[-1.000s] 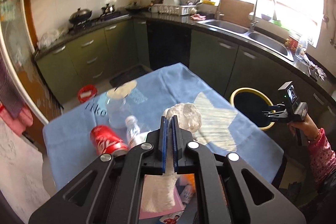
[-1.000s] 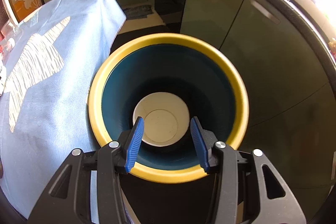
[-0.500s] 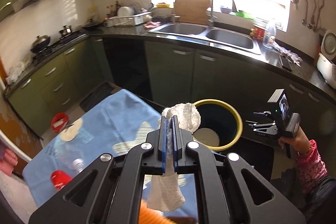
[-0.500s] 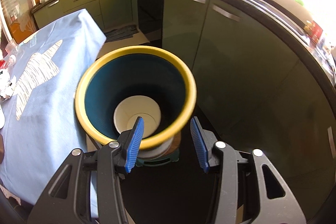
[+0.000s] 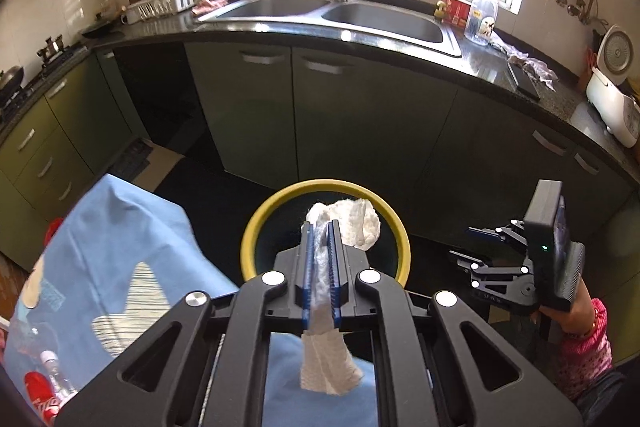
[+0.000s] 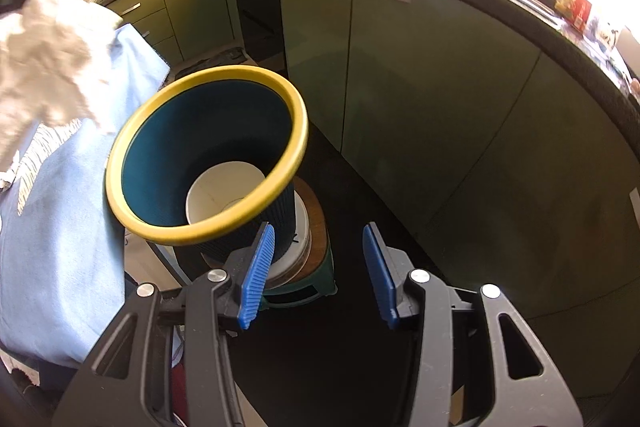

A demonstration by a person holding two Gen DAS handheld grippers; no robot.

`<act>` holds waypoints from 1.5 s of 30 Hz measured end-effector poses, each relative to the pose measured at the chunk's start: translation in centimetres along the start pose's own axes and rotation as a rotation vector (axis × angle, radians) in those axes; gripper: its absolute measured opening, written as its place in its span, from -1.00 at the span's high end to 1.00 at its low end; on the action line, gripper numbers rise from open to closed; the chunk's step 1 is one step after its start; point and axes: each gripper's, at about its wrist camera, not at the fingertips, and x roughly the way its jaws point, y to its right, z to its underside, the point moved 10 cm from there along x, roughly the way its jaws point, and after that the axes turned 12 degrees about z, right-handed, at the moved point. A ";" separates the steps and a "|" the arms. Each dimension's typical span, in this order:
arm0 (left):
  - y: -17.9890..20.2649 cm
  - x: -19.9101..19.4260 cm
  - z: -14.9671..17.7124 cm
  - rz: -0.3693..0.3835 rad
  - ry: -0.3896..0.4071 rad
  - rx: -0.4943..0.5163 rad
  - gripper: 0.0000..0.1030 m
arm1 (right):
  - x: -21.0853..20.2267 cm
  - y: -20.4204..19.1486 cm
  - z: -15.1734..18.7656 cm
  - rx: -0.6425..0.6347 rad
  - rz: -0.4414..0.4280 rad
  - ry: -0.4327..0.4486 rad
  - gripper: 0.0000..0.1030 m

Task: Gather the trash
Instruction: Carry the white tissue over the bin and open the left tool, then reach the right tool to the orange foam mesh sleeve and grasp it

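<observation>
Kitchen floor bin below; left jaws pinch crumpled white tissue, right jaws gape empty

One paper towel, one bin, one cup, one can, two grippers.

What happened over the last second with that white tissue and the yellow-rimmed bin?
The left gripper, shut on the crumpled tissue, carried it from over the blue-clothed table to above the bin. The right gripper drew back from over the bin's mouth, still open and empty. The white cup stays inside the bin.
</observation>
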 end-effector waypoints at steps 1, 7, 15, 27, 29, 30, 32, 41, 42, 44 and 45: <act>-0.1 1.0 -0.1 -0.009 -0.005 -0.003 0.64 | 0.2 0.0 0.1 0.006 -0.002 -0.004 0.14; -0.1 2.2 -0.7 -0.068 0.028 0.021 -0.24 | 0.5 -0.3 0.1 0.019 -0.014 -0.013 0.13; -1.6 -9.8 1.3 -0.099 0.195 -0.037 -0.53 | -0.5 -2.1 -0.6 -0.009 -0.047 0.013 0.10; -11.2 -29.7 16.7 -0.418 0.377 -0.290 -0.76 | -7.3 -14.2 -2.4 -0.179 -0.183 0.109 -0.03; -12.3 -31.8 19.9 -0.471 0.393 -0.335 -0.76 | -9.4 -17.3 -2.7 -0.212 -0.235 0.135 -0.05; -12.7 -32.6 21.2 -0.484 0.401 -0.350 -0.77 | -10.4 -18.7 -2.8 -0.223 -0.261 0.150 -0.06; -13.3 -34.0 23.8 -0.503 0.417 -0.387 -0.77 | -12.7 -21.7 -3.1 -0.245 -0.321 0.180 -0.08; -14.2 -36.4 32.9 -0.582 0.430 -0.487 -0.83 | -18.6 -34.1 0.4 -0.344 -0.538 0.183 -0.08; -14.3 -36.5 33.7 -0.587 0.427 -0.495 -0.83 | -18.6 -35.0 1.1 -0.358 -0.543 0.171 -0.08; -14.4 -36.5 35.3 -0.579 0.427 -0.526 -0.83 | -18.4 -36.6 2.0 -0.380 -0.549 0.148 -0.08; -14.6 -36.4 35.9 -0.571 0.429 -0.541 -0.83 | -18.5 -37.1 2.6 -0.386 -0.553 0.142 -0.08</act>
